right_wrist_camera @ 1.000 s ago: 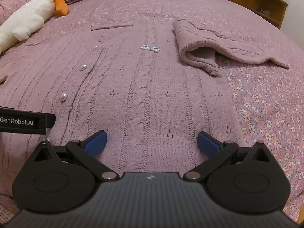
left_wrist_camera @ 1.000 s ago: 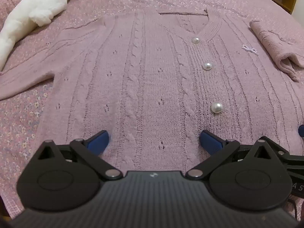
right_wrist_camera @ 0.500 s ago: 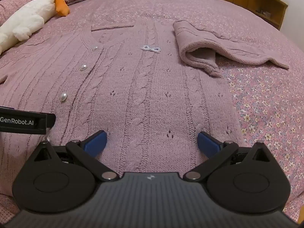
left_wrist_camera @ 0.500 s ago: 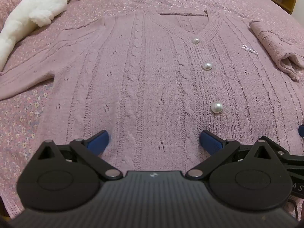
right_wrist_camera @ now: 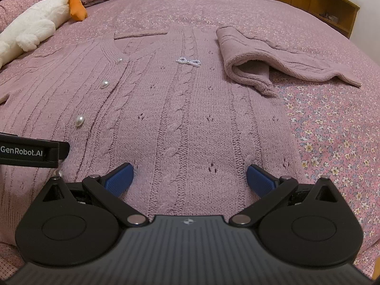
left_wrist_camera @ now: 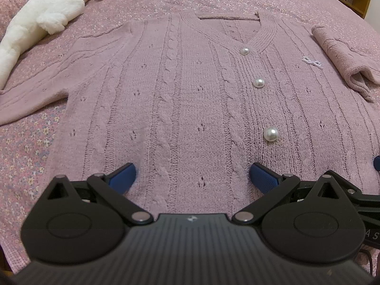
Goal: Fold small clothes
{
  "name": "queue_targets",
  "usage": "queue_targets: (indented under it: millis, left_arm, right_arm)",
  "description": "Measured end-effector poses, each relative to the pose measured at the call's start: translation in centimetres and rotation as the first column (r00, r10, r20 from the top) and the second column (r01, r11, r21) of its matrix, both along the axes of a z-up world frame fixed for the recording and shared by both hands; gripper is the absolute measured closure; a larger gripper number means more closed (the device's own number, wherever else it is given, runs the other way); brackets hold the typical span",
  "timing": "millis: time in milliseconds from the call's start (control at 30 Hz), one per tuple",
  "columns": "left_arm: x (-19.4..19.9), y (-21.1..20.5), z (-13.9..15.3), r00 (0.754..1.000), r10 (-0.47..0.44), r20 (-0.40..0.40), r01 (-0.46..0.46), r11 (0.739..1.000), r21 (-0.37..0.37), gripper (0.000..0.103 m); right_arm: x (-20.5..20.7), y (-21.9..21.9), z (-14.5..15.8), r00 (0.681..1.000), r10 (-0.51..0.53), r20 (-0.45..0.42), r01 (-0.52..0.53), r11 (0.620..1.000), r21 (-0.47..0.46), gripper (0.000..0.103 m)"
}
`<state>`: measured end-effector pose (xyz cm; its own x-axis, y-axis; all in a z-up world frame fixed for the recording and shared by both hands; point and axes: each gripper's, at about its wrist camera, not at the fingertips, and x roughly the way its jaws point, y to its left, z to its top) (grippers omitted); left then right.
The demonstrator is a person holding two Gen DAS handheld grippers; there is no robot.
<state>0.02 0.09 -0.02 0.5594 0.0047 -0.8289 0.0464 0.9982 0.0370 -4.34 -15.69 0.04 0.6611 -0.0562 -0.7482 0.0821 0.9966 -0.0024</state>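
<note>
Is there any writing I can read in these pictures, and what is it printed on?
"GenRobot.AI": white letters on the black side of the left gripper, seen at the left edge of the right wrist view.
"A S": cut-off white letters on the right gripper's side, at the right edge of the left wrist view; the rest lies outside the picture.
A small white logo without letters sits on each gripper's body.
The cardigan shows no writing.

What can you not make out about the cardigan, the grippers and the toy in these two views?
- Cardigan hem: both views, hidden behind the gripper bodies.
- Whether the left gripper or right gripper touches the knit: fingertips hidden.
- Left sleeve cuff: left view, cut by the edge.
- Toy: both views, cut off at the left edge.
</note>
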Motion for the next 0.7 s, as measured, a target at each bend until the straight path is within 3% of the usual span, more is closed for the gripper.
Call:
queue_targets:
  millis: [700]
  left_arm:
    - [0.02,0.01,0.07,1.0,0.001,0.002,-0.001,1.0,0.0,0.0]
  right_arm:
    - [-0.15,0.01,0.01,1.0,0.0,0.001,0.0,1.0,0.001,0.0]
